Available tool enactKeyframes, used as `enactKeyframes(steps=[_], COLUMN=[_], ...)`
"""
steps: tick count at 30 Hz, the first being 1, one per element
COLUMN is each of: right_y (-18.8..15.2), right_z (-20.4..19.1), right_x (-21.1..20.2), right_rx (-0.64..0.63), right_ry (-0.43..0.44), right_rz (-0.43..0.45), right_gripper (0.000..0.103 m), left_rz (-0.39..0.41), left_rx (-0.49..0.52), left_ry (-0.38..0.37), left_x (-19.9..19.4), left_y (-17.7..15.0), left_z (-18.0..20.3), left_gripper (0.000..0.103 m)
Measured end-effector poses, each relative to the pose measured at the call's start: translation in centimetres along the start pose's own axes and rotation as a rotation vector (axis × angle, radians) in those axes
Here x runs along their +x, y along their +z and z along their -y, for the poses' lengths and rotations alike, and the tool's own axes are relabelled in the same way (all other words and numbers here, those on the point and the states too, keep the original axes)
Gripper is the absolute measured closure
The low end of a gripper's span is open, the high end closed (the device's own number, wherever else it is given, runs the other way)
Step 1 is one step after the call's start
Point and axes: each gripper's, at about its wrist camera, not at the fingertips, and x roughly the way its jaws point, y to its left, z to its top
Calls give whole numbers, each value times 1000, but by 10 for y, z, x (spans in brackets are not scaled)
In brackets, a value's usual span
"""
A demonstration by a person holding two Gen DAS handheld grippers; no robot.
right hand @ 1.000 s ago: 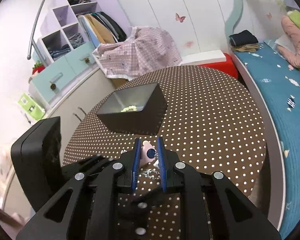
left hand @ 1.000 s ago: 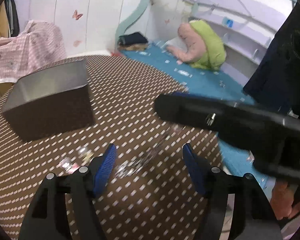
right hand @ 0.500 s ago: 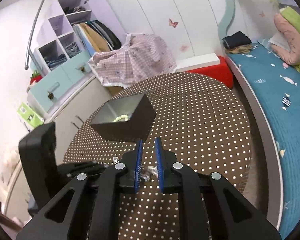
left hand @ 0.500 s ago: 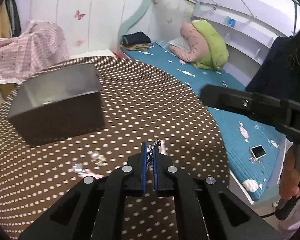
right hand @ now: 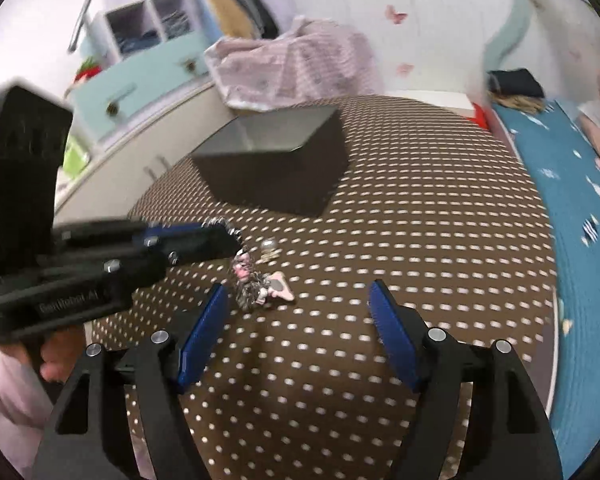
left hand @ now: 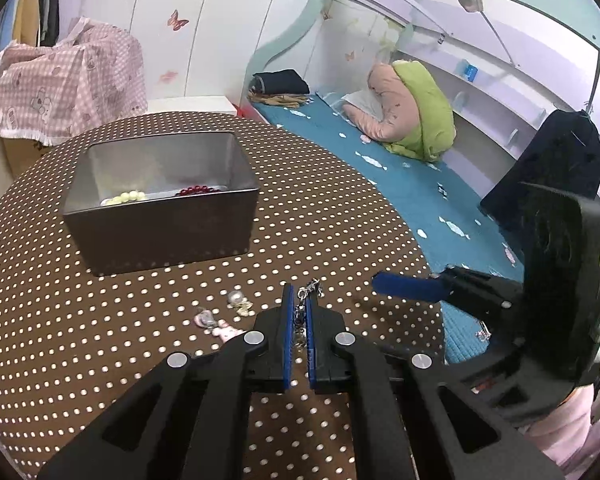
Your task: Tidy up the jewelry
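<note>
My left gripper [left hand: 299,304] is shut on a silver chain [left hand: 305,300] and holds it above the brown dotted table [left hand: 332,208]. In the right wrist view the chain [right hand: 246,280] hangs from the left gripper [right hand: 224,238]. A dark metal box [left hand: 160,200] stands ahead and to the left, with a pale bead string [left hand: 126,197] and a red bead string [left hand: 196,190] inside. My right gripper [right hand: 296,308] is open and empty low over the table; it shows at the right of the left wrist view [left hand: 408,282].
Small loose pieces lie on the table: a pearl earring [left hand: 236,300], pink charms [left hand: 216,326], also in the right wrist view [right hand: 278,286]. A bed with a blue cover [left hand: 400,176] borders the table's right edge. A pink checked cloth [left hand: 68,84] lies behind the box.
My left gripper shut on the chain and lifted it. My right gripper let go, opened wide and dropped low over the table, to the right.
</note>
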Motion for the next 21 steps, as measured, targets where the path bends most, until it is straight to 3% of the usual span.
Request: enactKeyframes(steps=[3, 4, 7, 9, 10, 12, 18, 21], right_y=[2, 3, 5, 6, 6, 6, 5, 1], right_z=[-13, -17, -28, -34, -35, -32, -24, -23], right_x=[13, 16, 32, 37, 39, 42, 31, 30], right_rx=[-53, -68, -113, -134, -138, -130, -71, -60], right_ry=[27, 36, 53, 64, 61, 71, 99, 75], right_rz=[-19, -26, -56, -59, -61, -71, -29, -46], right_gripper=[39, 47, 55, 65, 77, 87, 88, 98], left_rz=[-16, -17, -22, -24, -22, -17, 27, 107], left_rx=[-19, -20, -20, -17, -14, -12, -86, -105], left_ry=[-1, -2, -21, -33, -29, -16, -33, 6], left_x=[-2, -2, -5, -7, -9, -12, -24, -39], left_y=[-1, -1, -3, -2, -2, -3, -3, 2], left_z=[-8, -8, -11, -11, -11, -13, -29, -33], left_gripper=[99, 99, 99, 99, 99, 99, 100, 100])
